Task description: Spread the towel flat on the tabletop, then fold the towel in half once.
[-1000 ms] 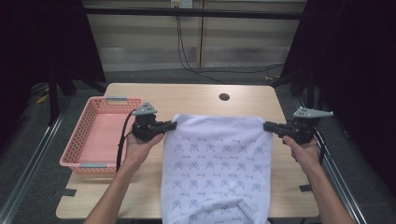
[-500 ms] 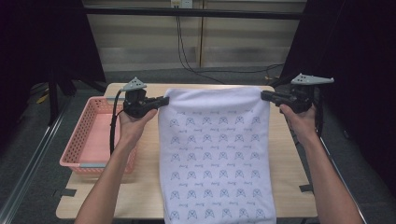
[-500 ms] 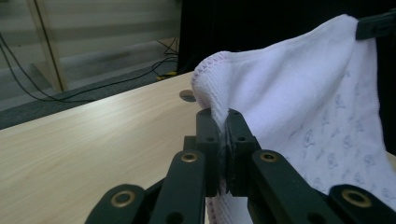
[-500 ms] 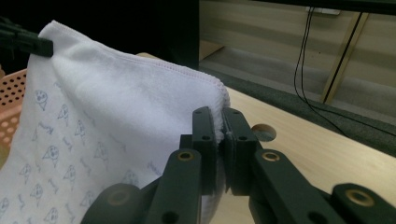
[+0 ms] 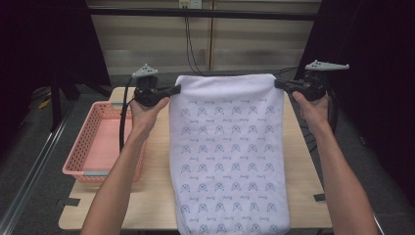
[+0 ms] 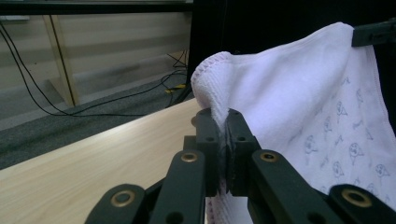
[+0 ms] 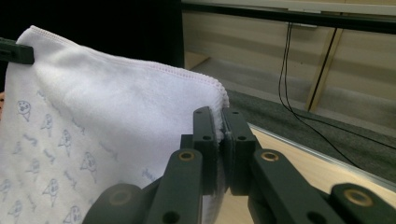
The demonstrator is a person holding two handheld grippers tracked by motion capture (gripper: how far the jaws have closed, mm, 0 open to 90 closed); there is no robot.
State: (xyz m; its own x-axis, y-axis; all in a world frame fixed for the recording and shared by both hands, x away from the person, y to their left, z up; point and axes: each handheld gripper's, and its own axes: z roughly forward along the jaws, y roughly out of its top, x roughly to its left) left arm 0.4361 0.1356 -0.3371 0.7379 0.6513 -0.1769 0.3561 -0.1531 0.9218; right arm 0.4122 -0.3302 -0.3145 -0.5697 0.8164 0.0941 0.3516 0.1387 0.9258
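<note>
Towel: a white towel (image 5: 229, 152) printed with small blue figures is held up by its two top corners and stretched flat between the grippers; its top edge is raised above the far side of the table and its lower part hangs down over the table toward the near edge
Left gripper: the left gripper (image 5: 172, 90) is clamped on the towel's top left corner; in the left gripper view the jaws are seen pressed together with the cloth (image 6: 299, 98) bunched between them and spilling above
Right gripper: the right gripper (image 5: 280, 84) is clamped on the top right corner; in the right gripper view the hemmed edge of the towel (image 7: 116, 107) is pinched between the closed jaws
Hands: the left hand (image 5: 147, 105) and right hand (image 5: 313, 104) are wrapped around the gripper bodies, forearms reaching in from the near side
Table: a light wooden table (image 5: 156, 171) is seen under the towel
Basket: a pink basket (image 5: 88, 147) sits at the table's left edge, beside the left forearm and apart from the towel
Cable: a black cable (image 5: 122, 122) hangs from the left gripper down past the basket
</note>
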